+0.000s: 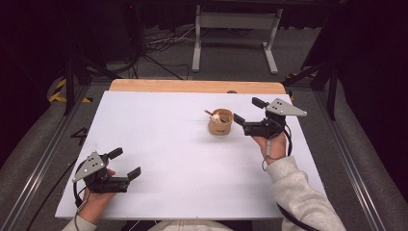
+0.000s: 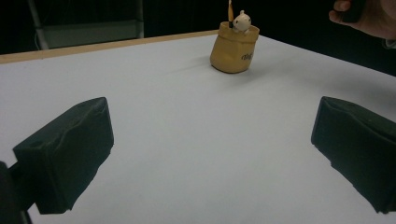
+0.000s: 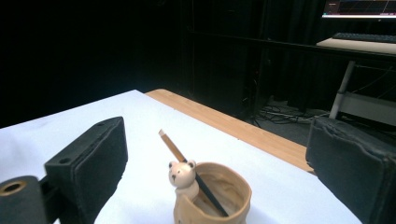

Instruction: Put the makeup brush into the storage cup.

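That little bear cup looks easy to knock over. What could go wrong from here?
The right claw is open and close beside the cup, so a small push sideways could tip or slide it instead of gripping it. The pencil leans loosely inside, poking above the rim next to the bear; a closing claw might catch it and flick it out. The left claw is far away, so it probably couldn't steady anything.
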The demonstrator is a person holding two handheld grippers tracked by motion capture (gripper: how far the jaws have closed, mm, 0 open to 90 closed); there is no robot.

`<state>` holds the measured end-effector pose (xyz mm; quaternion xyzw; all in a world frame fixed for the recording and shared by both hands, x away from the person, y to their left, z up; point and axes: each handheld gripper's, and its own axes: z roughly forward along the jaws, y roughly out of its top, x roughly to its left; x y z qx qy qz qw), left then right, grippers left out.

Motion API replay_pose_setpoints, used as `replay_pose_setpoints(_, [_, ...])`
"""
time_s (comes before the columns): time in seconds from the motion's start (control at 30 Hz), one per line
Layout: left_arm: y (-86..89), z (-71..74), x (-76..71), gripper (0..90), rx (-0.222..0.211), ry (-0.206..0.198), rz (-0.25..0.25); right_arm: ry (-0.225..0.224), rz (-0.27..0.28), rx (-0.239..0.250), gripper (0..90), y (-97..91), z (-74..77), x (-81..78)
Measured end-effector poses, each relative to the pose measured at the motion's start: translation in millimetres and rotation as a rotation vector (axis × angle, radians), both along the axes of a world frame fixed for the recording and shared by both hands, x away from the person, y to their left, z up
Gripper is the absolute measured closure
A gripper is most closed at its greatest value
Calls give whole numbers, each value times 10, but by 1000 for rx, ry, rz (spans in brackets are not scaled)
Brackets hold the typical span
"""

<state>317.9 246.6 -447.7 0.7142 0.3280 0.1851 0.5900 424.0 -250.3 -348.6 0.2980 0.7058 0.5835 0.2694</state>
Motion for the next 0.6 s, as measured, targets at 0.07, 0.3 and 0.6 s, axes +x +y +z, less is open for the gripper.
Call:
replay_pose_setpoints(0.07, [-7,9,-6,1,5,-8,-2,3,2,-1,48,-36,-9,-38])
replay_pose_setpoints(0.3, [21,37,-13,1,-1,-14,-9,-2,18,-4,9,-141,-64,-153])
replay_pose_setpoints(0.6, [22,60,-24,1,-2,-19,-22,-1,30,-13,0,-270,-130,-350])
